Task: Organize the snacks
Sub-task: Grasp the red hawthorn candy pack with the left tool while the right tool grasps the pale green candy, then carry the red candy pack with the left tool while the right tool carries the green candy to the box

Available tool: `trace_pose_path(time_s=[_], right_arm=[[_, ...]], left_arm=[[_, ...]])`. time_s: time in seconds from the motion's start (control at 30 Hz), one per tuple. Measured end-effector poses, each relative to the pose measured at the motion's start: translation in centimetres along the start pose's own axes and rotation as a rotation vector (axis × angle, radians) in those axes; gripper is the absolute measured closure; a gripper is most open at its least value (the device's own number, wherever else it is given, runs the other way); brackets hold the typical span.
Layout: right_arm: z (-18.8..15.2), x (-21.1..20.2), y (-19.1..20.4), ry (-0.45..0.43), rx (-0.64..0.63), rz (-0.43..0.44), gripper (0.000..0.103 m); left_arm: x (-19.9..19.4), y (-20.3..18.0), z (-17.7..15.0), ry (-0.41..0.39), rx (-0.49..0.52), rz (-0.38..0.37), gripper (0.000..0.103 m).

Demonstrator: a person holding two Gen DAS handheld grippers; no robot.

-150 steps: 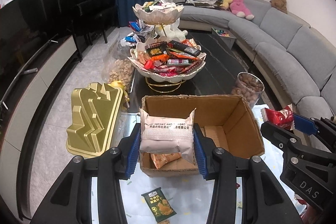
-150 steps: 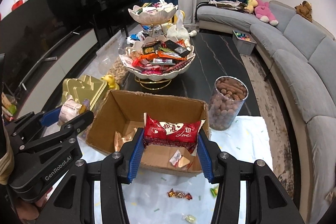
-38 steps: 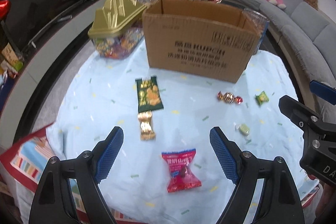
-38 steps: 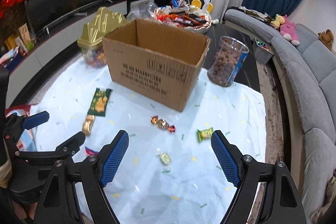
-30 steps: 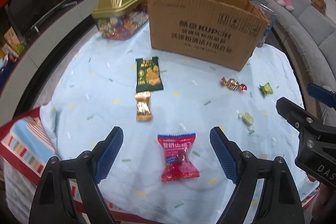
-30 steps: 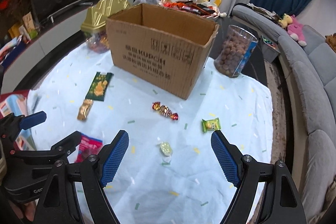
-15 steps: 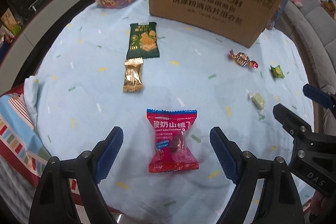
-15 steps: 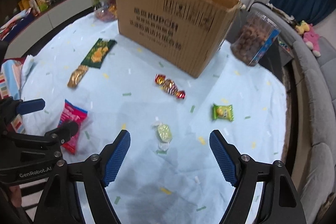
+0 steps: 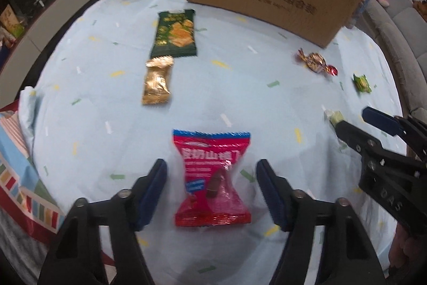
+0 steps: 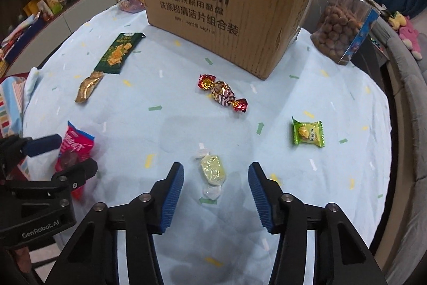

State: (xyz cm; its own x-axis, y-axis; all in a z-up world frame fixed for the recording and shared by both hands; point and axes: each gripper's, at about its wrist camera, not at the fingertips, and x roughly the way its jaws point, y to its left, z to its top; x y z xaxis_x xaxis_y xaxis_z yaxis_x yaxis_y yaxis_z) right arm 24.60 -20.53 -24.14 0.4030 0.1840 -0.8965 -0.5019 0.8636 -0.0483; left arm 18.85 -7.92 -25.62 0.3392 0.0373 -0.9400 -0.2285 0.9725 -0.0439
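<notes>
Both grippers lowered over snacks, fingers closing.
Left gripper (image 9: 210, 191) straddles the red packet (image 9: 212, 179), right gripper (image 10: 216, 194) the pale green candy (image 10: 212, 170) on the near counter (image 10: 347, 103); fingers half-narrowed, not yet touching; cardboard box (image 10: 226, 4) stands far.

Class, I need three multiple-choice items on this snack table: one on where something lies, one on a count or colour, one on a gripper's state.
1. The gold packet lies just below:
A the green cracker packet
B the nut jar
C the box top

2. Loose snacks on the blue cloth:
A three
B six
C nine

3. The right gripper is:
A clamped on a sweet
B open around the pale green sweet
C out of view

Key: 1 A, it sits under that packet's lower edge. 2 B, six wrappers show. 3 B, gaps remain beside the sweet; the jaws have just been closing.
</notes>
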Motion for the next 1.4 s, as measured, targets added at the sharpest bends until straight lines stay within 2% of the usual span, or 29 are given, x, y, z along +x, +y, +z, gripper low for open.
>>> trace_pose_path(time_s=[0.27,0.37,0.4,0.5,0.63,1.0,1.2,1.4], right_arm=[[0.1,1.9,0.2,0.028,-0.008,0.029,0.072],[0.0,2.0,0.4,0.025,-0.004,0.044,0.082],[0.0,2.0,0.6,0.026,-0.004,0.048,0.083],[-0.1,1.9,0.9,0.025,-0.012,0.038,0.083],[-0.2,1.6,1.2,0.018,0.001,0.04,0.084],[-0.8,-1.1,1.9,-0.017,0.089,0.042,0.084],[-1.1,-2.3,2.1,-0.018,0.161,0.044,0.084],[-1.2,-3.8,2.1,-0.031,0.235,0.021,0.084]], left_arm=[[0.8,0.0,0.0,0.009,0.012,0.006,0.049],[0.8,0.0,0.2,0.002,0.02,0.005,0.061],[0.8,-0.1,0.3,0.003,0.026,0.006,0.063],[0.8,0.1,0.3,0.006,0.032,0.008,0.069],[0.6,0.2,0.2,0.006,0.04,0.009,0.072],[-1.2,0.3,0.4,-0.045,0.067,0.014,0.073],[-2.3,0.2,0.7,-0.059,0.08,-0.007,0.073],[-3.8,0.0,1.1,-0.105,0.12,-0.019,0.073]])
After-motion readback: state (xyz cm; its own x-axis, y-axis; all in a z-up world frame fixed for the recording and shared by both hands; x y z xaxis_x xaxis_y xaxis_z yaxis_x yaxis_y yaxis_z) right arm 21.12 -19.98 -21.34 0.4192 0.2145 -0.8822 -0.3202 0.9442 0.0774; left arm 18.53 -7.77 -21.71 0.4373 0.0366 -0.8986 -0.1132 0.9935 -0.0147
